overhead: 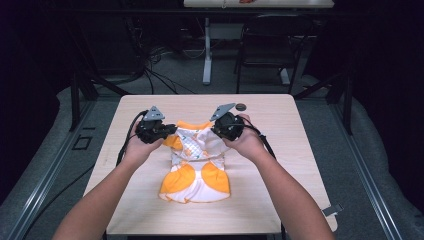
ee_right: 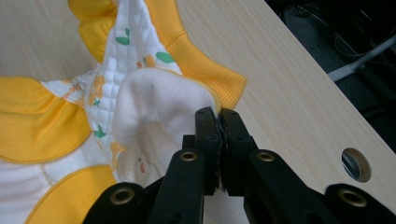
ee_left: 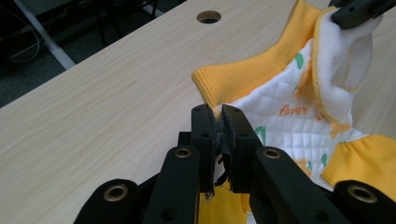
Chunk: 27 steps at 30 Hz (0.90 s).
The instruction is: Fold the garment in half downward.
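Observation:
A small orange and white quilted garment [overhead: 196, 162] lies on the wooden table [overhead: 280, 165], its ribbed orange collar toward the far side. My left gripper [overhead: 167, 134] is shut on the garment's left shoulder edge [ee_left: 219, 109]; the jaws pinch the fabric just below the ribbed collar [ee_left: 243, 77]. My right gripper [overhead: 216, 131] is shut on the right shoulder edge [ee_right: 215, 108], where the white fleecy lining [ee_right: 154, 98] folds outward. The right gripper's jaw tips also appear at the top right of the left gripper view [ee_left: 357, 11], holding the white lining. Both shoulders are lifted slightly off the table.
A round cable hole [overhead: 241, 106] sits in the table near the far edge, just beyond my right gripper. Cables trail from both grippers toward the near side. Beyond the table stand a desk leg [overhead: 207, 50] and a dark chair [overhead: 270, 45].

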Available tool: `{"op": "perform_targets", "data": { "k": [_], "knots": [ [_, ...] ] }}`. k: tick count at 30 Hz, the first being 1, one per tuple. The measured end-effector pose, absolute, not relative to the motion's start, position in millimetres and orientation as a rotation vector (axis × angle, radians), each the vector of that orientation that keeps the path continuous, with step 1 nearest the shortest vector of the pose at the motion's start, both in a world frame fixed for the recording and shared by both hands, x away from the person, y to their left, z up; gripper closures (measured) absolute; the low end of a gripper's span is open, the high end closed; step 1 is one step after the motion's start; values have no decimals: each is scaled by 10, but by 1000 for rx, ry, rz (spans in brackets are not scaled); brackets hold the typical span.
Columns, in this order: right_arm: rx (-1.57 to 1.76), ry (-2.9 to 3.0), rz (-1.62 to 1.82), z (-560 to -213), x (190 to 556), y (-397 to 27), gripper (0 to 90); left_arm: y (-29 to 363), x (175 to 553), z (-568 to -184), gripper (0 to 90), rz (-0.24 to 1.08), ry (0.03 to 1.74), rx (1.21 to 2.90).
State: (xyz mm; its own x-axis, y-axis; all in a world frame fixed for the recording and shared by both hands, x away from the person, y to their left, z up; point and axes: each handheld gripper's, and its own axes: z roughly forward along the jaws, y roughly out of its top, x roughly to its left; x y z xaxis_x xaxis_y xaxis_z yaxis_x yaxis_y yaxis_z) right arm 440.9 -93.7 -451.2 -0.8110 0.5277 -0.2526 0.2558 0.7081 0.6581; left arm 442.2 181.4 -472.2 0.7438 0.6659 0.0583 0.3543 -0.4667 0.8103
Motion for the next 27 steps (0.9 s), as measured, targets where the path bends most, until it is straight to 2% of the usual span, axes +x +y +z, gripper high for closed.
{"op": "perform_targets", "data": {
  "k": [27],
  "knots": [
    [556,2526,912,-4710,4136,-993,867,1828,4144,-4813,840,428,703,2125]
  ]
}}
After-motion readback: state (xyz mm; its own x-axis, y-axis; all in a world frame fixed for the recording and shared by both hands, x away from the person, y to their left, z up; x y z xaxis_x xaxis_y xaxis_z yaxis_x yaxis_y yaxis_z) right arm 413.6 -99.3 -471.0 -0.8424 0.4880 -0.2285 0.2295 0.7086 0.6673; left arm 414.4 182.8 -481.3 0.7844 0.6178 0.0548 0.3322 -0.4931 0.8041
